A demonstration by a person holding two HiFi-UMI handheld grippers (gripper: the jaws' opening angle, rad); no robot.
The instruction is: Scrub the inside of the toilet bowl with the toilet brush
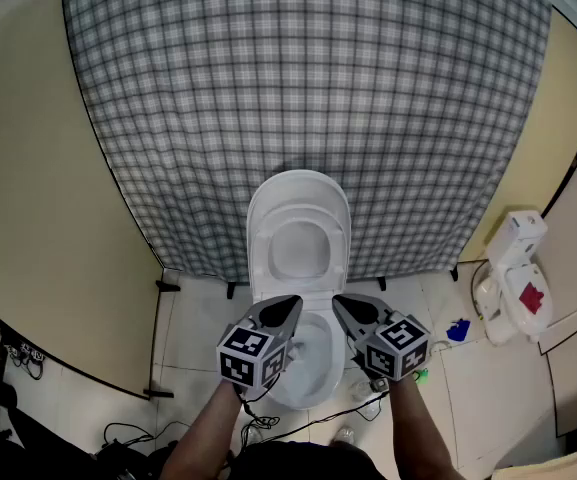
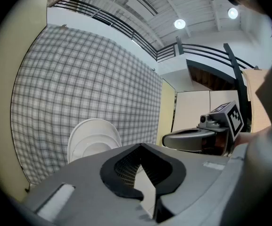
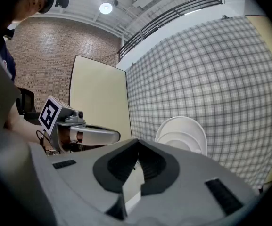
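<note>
Standing over the toilet bowl (image 1: 313,360), with the lid (image 1: 298,190) tipped up against the checked cloth (image 1: 298,78) at 12 o'clock. Left hand-held gripper (image 1: 289,307) at 10 o'clock of the bowl opening, right hand-held gripper (image 1: 344,306) at 2 o'clock. Both clenched tip to tip, nothing between the jaws, hovering above the rim and touching nothing. No scrubbing begun, by the look of it, and no toilet brush in either grip. No sure sight of the toilet brush at all. Possibly in or beside the white stand with the red patch (image 1: 516,276) on the floor at 3 o'clock, well apart from the bowl, but too small to tell.

Possible trouble from here:
- Reaching for that stand with jaws clamped: likely to knock it over rather than take anything, so open first.
- Gripping a thin handle off-centre or near its end: likely to swing, slip or drip on the way across.
- Turning toward 3 o'clock: easy to kick the small blue thing (image 1: 458,330) and green thing (image 1: 420,375) lying between stand and bowl, or to snag the cables (image 1: 128,434) at 7 o'clock.
- Crowding both hand-held grippers over the narrow opening: apt to clash together or strike the raised lid and bring it down.
- Scrubbing hard on a loose hold: splash over the rim.
</note>
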